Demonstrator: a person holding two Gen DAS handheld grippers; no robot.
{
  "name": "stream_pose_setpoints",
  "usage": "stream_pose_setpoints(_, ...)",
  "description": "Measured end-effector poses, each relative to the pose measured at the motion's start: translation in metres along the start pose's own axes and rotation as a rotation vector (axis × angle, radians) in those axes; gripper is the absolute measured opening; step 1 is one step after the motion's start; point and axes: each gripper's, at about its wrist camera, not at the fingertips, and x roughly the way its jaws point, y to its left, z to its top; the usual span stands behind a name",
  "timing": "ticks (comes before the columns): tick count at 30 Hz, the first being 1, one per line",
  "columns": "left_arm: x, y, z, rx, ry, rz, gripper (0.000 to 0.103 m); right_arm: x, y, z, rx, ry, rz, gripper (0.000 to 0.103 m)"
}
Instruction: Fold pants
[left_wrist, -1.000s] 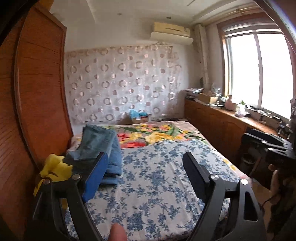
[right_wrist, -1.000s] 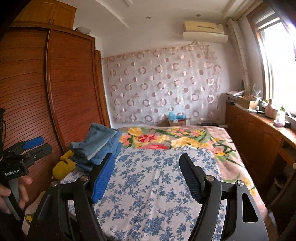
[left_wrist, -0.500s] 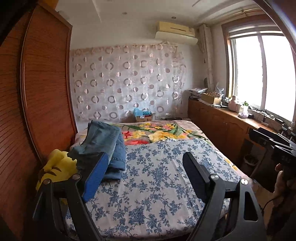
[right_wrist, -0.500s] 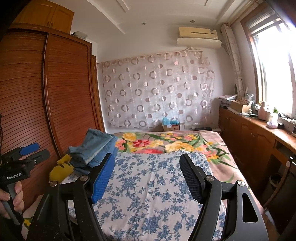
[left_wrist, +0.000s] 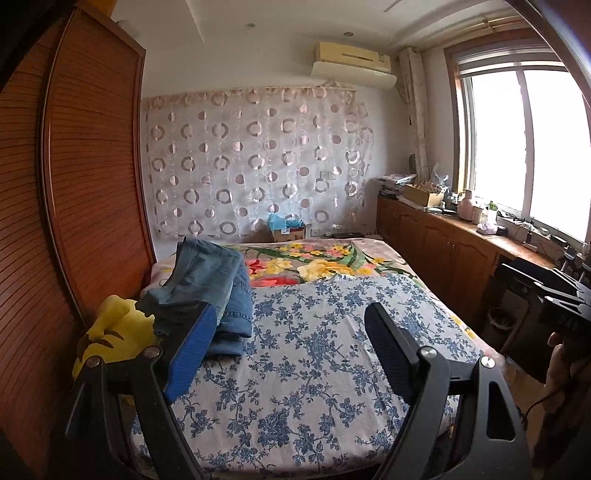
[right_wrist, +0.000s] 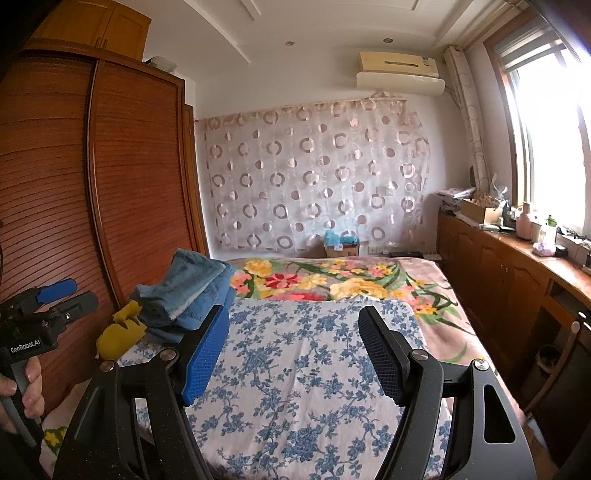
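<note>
Bed w/ blue floral sheet (left_wrist: 314, 354) over front half, flowered blanket (left_wrist: 325, 262) at far end. Yellow plush toy (left_wrist: 110, 339) at bed's left edge, beside wooden wardrobe (left_wrist: 85, 177). Circle-pattern curtain (left_wrist: 255, 162) on back wall, AC unit (left_wrist: 352, 64) above it. Cardboard box (left_wrist: 290, 232) behind bed. Cluttered wooden counter (left_wrist: 461, 240) under window (left_wrist: 524, 147), right side.

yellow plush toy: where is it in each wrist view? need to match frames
Left wrist: yellow plush toy at lower left, behind the blue finger of the left tongs, beside the stacked jeans.
Right wrist: plush at left of centre, below the jeans.
Shared landmark: air conditioner above the circle-print curtain.
</note>
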Motion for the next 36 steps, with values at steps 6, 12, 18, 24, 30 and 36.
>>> stream_pose_setpoints(6,0.0001,-0.0003,-0.0023,0.000,0.000,0.001,0.083,0.0010,-0.0011,-0.0010,-0.003,0.004,-0.001,0.074)
stream_pose_setpoints(12,0.0002,-0.0003,-0.0021,0.000,0.001,0.000,0.083,0.0003,-0.0028,0.0000,-0.003,0.003,-0.001,0.074)
stream_pose_setpoints(18,-0.0001,-0.0002,-0.0020,0.001,0.001,0.001,0.083,0.0003,-0.0029,-0.0005,-0.004,0.003,0.000,0.074)
stream_pose_setpoints(24,0.0000,-0.0001,-0.0015,0.000,0.000,0.001,0.083,-0.0008,-0.0025,-0.0009,-0.007,0.000,0.000,0.074)
stream_pose_setpoints(30,0.0000,-0.0005,-0.0008,0.001,0.001,0.001,0.083,-0.0005,-0.0014,-0.0008,-0.010,-0.001,-0.001,0.074)
stream_pose_setpoints(36,-0.0002,-0.0004,-0.0012,0.001,0.001,0.001,0.083,-0.0002,-0.0014,-0.0014,-0.009,-0.001,0.000,0.074)
